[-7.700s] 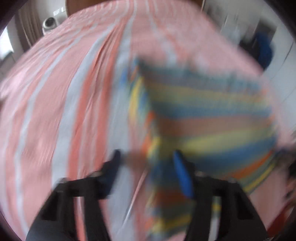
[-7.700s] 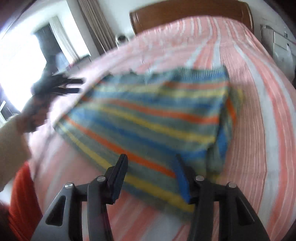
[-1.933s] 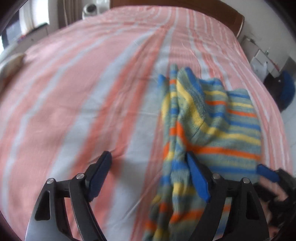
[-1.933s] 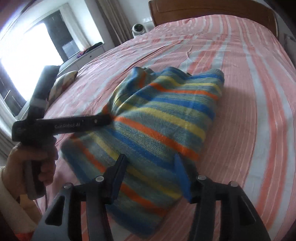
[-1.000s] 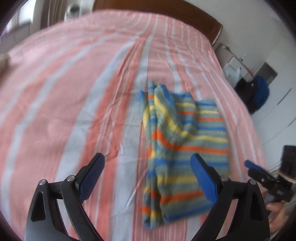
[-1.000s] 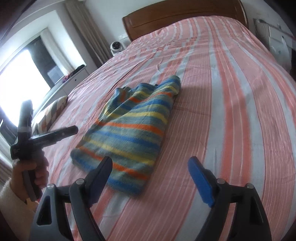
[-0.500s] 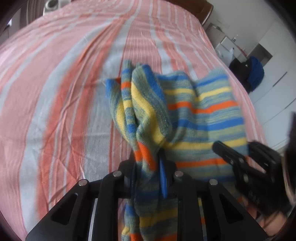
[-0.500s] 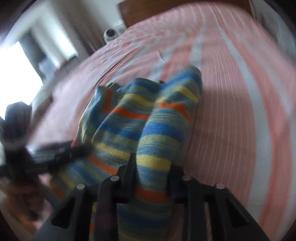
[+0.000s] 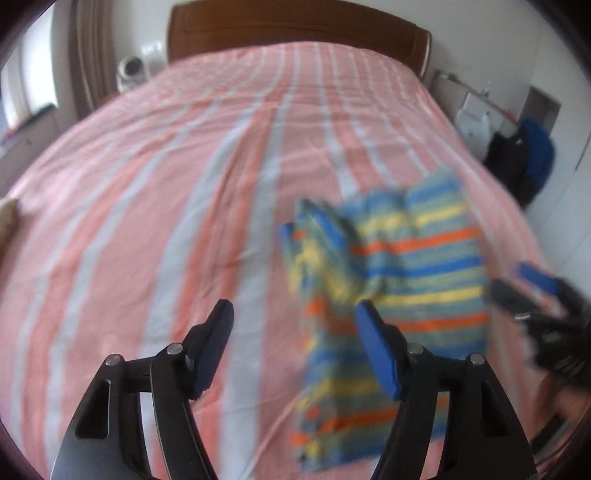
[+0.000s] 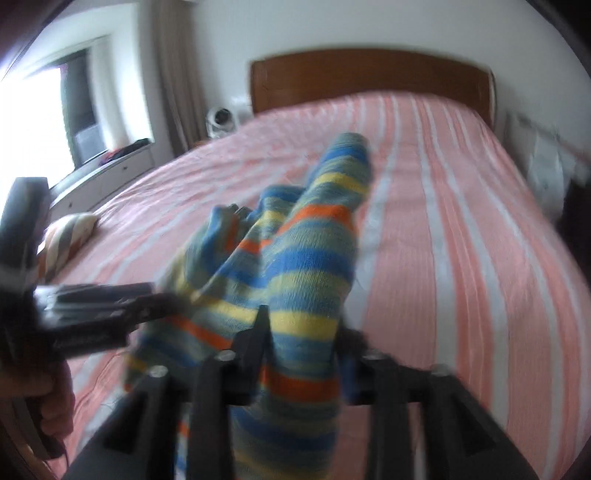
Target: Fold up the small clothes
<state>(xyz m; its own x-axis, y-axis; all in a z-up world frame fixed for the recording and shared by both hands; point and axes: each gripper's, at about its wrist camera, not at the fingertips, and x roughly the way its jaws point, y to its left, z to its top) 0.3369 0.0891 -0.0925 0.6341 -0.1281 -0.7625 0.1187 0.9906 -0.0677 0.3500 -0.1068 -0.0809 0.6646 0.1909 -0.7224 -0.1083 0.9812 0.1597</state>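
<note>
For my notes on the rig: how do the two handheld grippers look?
The left gripper has black angular linkage arms with silver pivot bolts and flat blue finger pads. The right gripper has the same black frame and silver bolts. No sleeve shows.

garment [image 9: 417,266]: knit, horizontal stripes of blue, yellow, orange and grey-green. bedspread [image 9: 184,177] beneath the garment: salmon-pink with lengthwise white and darker orange stripes. headboard [image 9: 295,33] beyond the garment: plain brown wood. left gripper [image 9: 295,325]: black frame, blue finger pads. right gripper [image 10: 301,325]: black frame. cushion [image 10: 68,232] left of the garment: white, orange and grey diagonal stripes.
</note>
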